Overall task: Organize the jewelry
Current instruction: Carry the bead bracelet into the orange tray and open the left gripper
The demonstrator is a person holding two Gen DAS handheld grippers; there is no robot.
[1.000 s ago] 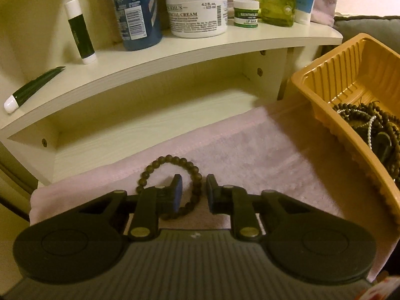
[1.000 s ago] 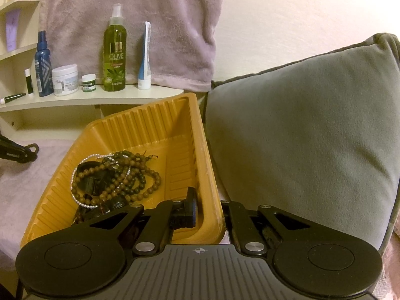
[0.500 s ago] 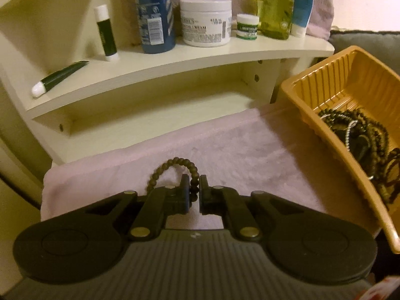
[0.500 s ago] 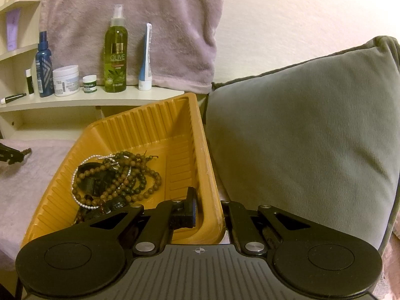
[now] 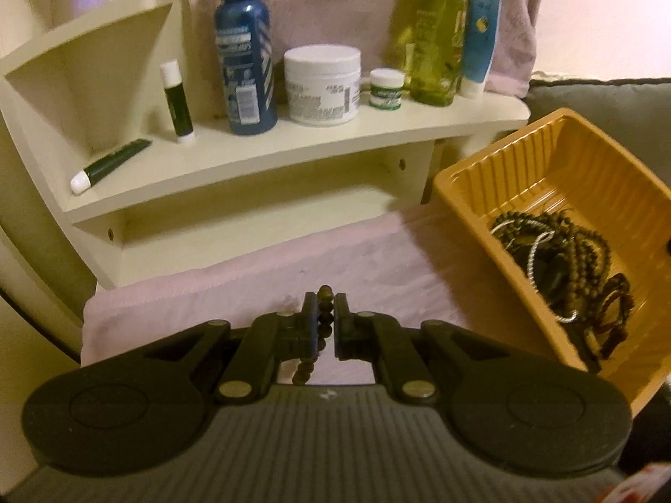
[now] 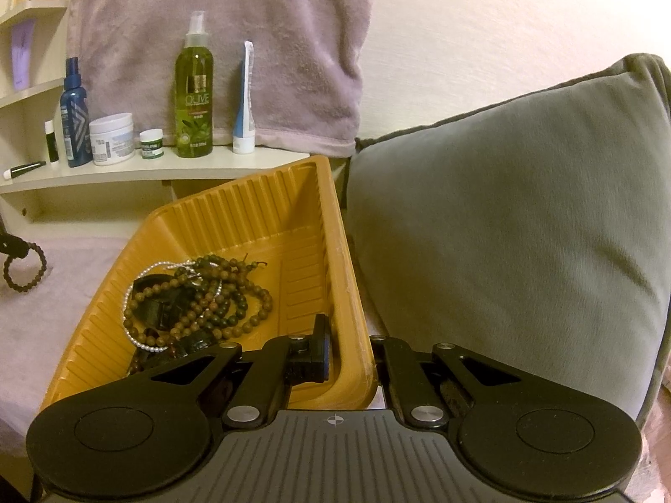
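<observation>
**Left claw clamped on one bead bracelet; right claw pinching the tray wall**

Count, shelf [image 5: 293, 146]: seven toiletries. One green tube [image 5: 110, 164] lying flat at far left, one lip balm stick [image 5: 178, 102] upright, one blue spray bottle [image 5: 244, 54], one large white jar [image 5: 322, 84], one small green-label jar [image 5: 386, 88], one olive spray bottle [image 5: 436, 42], one blue-and-white tube [image 5: 480, 37] standing on its cap. One pink towel [image 6: 218, 42] hangs behind them.

Count, jewelry: one dark bead bracelet [image 5: 322, 327] apart from the rest; a tangled heap of bead strands [image 6: 197, 302] in the one orange ribbed tray [image 6: 268, 209], too knotted to count, with at least one pale pearl-like strand among them.

Left claw [image 5: 325, 327]: nearly closed, pads pressing a bracelet bead section between them. Bracelet hangs above the pink cloth [image 5: 377, 260], left of the tray.

Right claw [image 6: 350, 356]: closed tight across the tray's near right wall, one finger inside, one outside.

View differences: the left wrist view shows only a short run of beads at the pads; the right wrist view shows the bracelet's full loop dangling at far left. Only the right view shows the whole grey cushion [image 6: 503, 230] touching the tray's right side, and upper shelves at far left.
</observation>
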